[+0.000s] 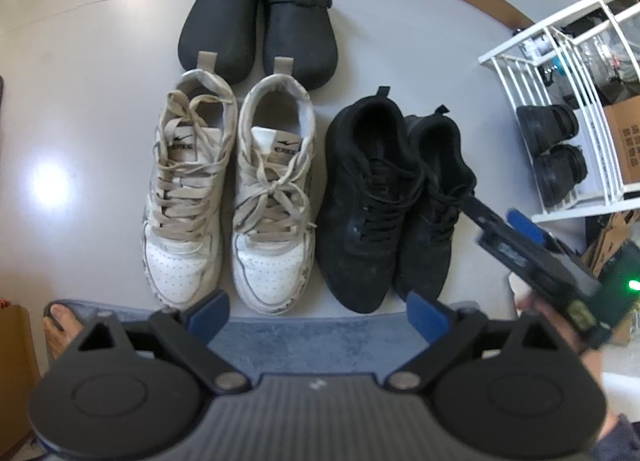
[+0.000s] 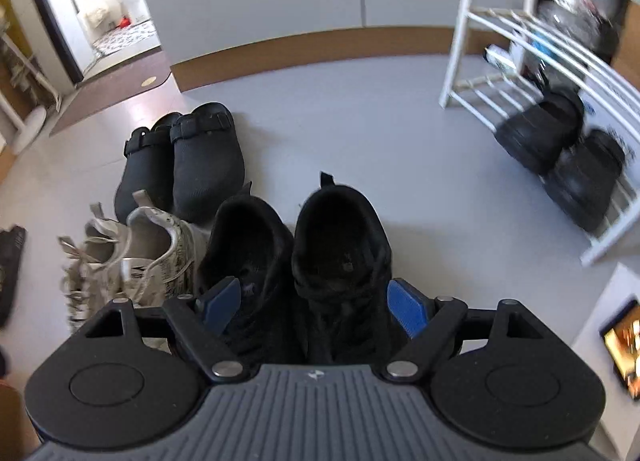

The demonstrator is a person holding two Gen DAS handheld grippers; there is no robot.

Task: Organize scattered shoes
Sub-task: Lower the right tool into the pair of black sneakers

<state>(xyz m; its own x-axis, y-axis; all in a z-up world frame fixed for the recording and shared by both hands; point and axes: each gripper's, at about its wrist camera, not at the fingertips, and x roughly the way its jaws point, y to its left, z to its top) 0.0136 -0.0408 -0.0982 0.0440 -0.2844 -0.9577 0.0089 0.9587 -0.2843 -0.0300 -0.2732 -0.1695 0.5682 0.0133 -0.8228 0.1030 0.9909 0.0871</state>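
Three pairs stand side by side on the grey floor. The black clogs (image 1: 256,21) (image 2: 184,165) are farthest. In front of them are the white laced sneakers (image 1: 228,197) (image 2: 132,257), with the black sneakers (image 1: 392,201) (image 2: 340,245) to their right. My left gripper (image 1: 316,313) hangs open over a blue mat (image 1: 320,345), just short of the sneaker toes, with nothing between its pads. My right gripper (image 2: 316,307) (image 1: 504,221) is open wide and low over the black pair. Its right pad (image 2: 408,311) is outside the right black sneaker, and its left pad (image 2: 222,301) is over the left one.
A white wire shoe rack (image 1: 516,57) (image 2: 452,61) stands to the right with a black pair (image 1: 552,149) (image 2: 560,149) on its bottom shelf and a cardboard box (image 1: 624,141) beside it. A bare foot (image 1: 60,325) rests on the mat's left end. A doorway (image 2: 100,1) opens at far left.
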